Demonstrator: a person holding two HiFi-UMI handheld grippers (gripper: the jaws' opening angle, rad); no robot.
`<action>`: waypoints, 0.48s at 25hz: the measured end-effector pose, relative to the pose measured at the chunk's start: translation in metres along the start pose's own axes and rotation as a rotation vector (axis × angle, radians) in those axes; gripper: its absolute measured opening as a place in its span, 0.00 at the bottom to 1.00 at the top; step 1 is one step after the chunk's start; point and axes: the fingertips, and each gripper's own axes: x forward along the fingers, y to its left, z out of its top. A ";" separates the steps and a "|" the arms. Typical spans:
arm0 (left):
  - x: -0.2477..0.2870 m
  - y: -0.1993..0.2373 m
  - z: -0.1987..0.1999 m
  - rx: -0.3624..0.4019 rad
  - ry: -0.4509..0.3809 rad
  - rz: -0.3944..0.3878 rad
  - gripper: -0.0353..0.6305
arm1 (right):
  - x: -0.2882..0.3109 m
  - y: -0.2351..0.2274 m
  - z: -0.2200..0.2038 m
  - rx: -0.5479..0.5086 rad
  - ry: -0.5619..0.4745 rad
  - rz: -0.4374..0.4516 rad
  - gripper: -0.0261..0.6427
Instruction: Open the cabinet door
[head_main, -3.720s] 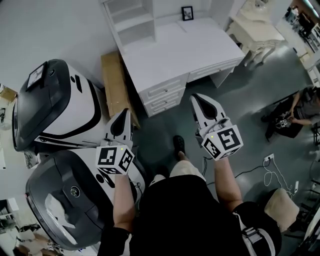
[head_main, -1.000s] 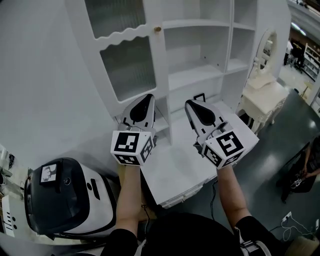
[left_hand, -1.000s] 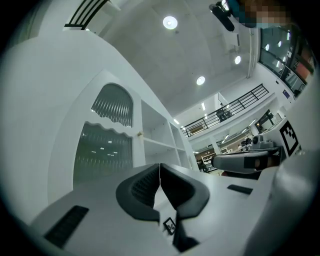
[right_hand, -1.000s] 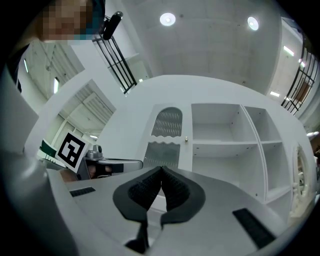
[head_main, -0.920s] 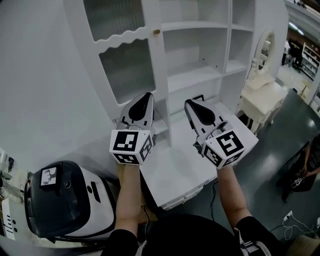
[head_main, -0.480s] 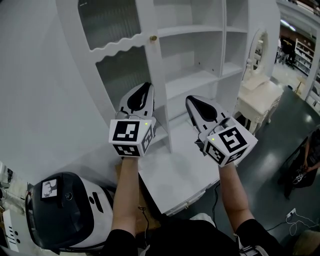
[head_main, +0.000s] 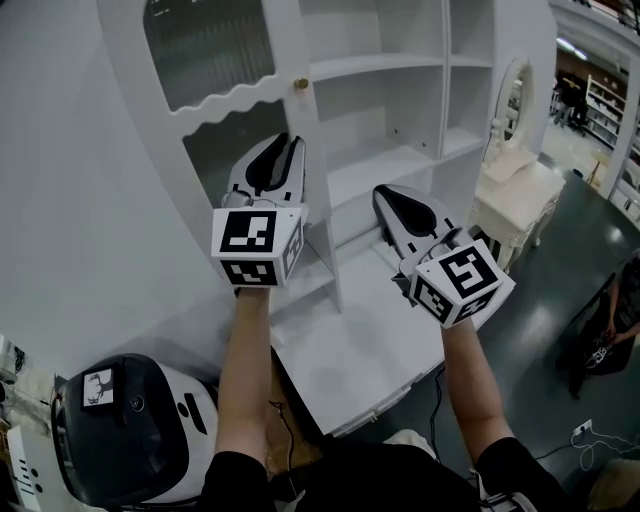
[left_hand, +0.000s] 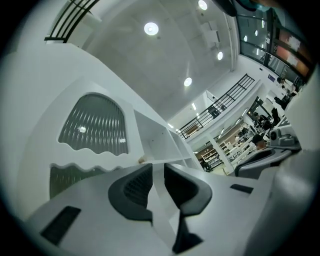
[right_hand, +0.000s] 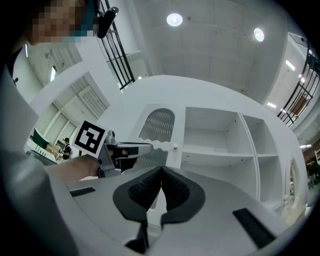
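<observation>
At the far left, at 7 o'clock in the head view, sits one white-and-black machine, no part of the job. Above it stands the cabinet door, shut flat against its frame, with two ribbed glass panes, one over the other. The left tool is raised in front of the lower pane. Its jaws have just been opening and stand a little apart with nothing between them. The single small knob sits at the door's right edge, at about 1 o'clock from the tool's tips and apart from them. In the left gripper view the knob shows just past the left jaw at 11 o'clock. This looks like the approach step: the door is not yet touched, and the next move calls for lifting the left tool up and slightly right until the knob sits between the jaws, closing on it, then pulling outward in an arc. Further right, the right tool hovers over the one white counter, jaws closed on nothing. Behind it are two open bays of shelves. That makes two tools, one door and one knob.
</observation>
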 end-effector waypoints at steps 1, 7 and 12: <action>0.005 0.000 0.001 0.004 0.002 -0.003 0.16 | 0.002 -0.002 0.001 0.000 0.000 0.002 0.07; 0.030 0.010 0.002 0.032 -0.001 0.019 0.18 | 0.009 -0.013 0.010 -0.011 -0.004 0.014 0.07; 0.052 0.016 0.004 0.083 -0.002 0.035 0.22 | 0.011 -0.026 0.011 -0.013 0.000 0.009 0.07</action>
